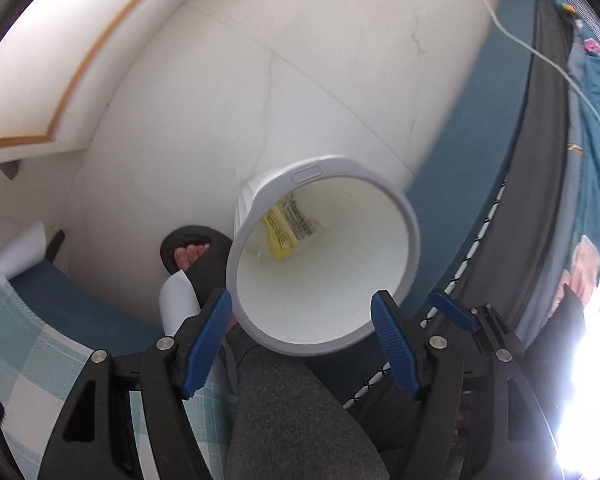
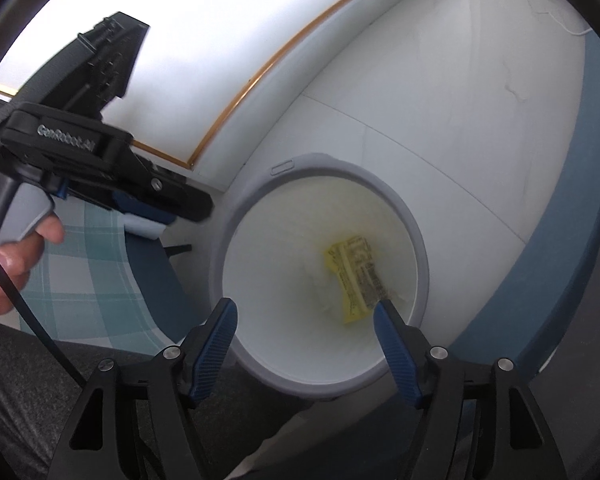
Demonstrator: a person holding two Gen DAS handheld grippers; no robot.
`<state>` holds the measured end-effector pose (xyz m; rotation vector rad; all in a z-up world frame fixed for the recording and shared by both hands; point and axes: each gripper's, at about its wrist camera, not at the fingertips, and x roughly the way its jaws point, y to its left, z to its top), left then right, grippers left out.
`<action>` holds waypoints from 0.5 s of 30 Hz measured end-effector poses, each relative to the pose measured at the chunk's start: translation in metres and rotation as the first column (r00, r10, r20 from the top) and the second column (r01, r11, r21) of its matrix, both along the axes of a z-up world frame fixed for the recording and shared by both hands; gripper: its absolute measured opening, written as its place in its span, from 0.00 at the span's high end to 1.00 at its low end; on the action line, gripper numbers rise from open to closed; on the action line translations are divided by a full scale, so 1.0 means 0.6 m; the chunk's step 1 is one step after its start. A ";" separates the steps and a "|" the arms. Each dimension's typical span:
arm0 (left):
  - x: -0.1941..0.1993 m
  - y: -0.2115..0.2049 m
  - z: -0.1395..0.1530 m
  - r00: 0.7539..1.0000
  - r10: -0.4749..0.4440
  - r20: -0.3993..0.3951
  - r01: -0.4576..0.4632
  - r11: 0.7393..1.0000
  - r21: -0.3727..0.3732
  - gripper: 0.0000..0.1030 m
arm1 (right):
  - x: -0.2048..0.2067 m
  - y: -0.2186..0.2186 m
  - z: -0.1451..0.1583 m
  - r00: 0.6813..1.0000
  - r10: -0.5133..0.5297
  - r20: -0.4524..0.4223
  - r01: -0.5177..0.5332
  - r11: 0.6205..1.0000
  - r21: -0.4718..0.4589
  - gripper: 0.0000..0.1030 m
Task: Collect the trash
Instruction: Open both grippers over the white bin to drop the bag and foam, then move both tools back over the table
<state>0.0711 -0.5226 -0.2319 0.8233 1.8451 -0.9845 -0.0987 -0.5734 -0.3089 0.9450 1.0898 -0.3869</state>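
A white trash bin [image 1: 260, 224] with a grey rim stands on the white floor; it also shows in the right wrist view [image 2: 420, 264]. A yellow printed wrapper [image 1: 288, 226] lies at the bin's bottom, also seen from the right wrist [image 2: 356, 280]. My left gripper [image 1: 302, 340] is open and empty, just above the bin's near rim. My right gripper [image 2: 306, 340] is open and empty, above the bin's opening. The left gripper's body [image 2: 80, 152] shows at the left of the right wrist view, its fingertips mostly hidden.
My foot in a black sandal [image 1: 192, 254] stands left of the bin, with my grey-trousered leg [image 1: 296, 412] below. A checked teal cloth [image 2: 88, 280] lies at left. A blue bed frame [image 1: 480, 152] and patterned bedding [image 1: 592, 128] run along the right. A white cord [image 1: 540, 52] hangs there.
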 end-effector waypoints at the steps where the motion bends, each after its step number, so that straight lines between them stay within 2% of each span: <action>1: 0.001 0.000 0.014 1.000 0.001 0.014 -0.001 1.000 -0.015 0.33 | -0.001 0.000 0.008 1.000 -0.004 0.008 0.004 1.000 -0.010 0.31; 5: 0.002 0.005 0.092 0.992 0.013 0.127 0.000 0.995 -0.102 0.33 | -0.008 -0.007 0.044 0.999 -0.006 0.045 0.009 0.998 -0.060 0.31; 8: -0.003 0.020 0.147 0.986 0.029 0.163 -0.002 0.987 -0.163 0.33 | -0.009 -0.010 0.080 0.997 -0.009 0.081 0.017 0.995 -0.098 0.31; 13: 0.001 0.067 0.246 0.956 0.136 0.261 -0.054 0.953 -0.299 0.33 | -0.012 -0.010 0.156 0.989 0.002 0.149 0.028 0.979 -0.201 0.30; 15: 0.005 0.094 0.285 0.934 0.202 0.296 -0.088 0.930 -0.357 0.33 | -0.015 -0.010 0.187 0.984 0.006 0.180 0.038 0.970 -0.239 0.28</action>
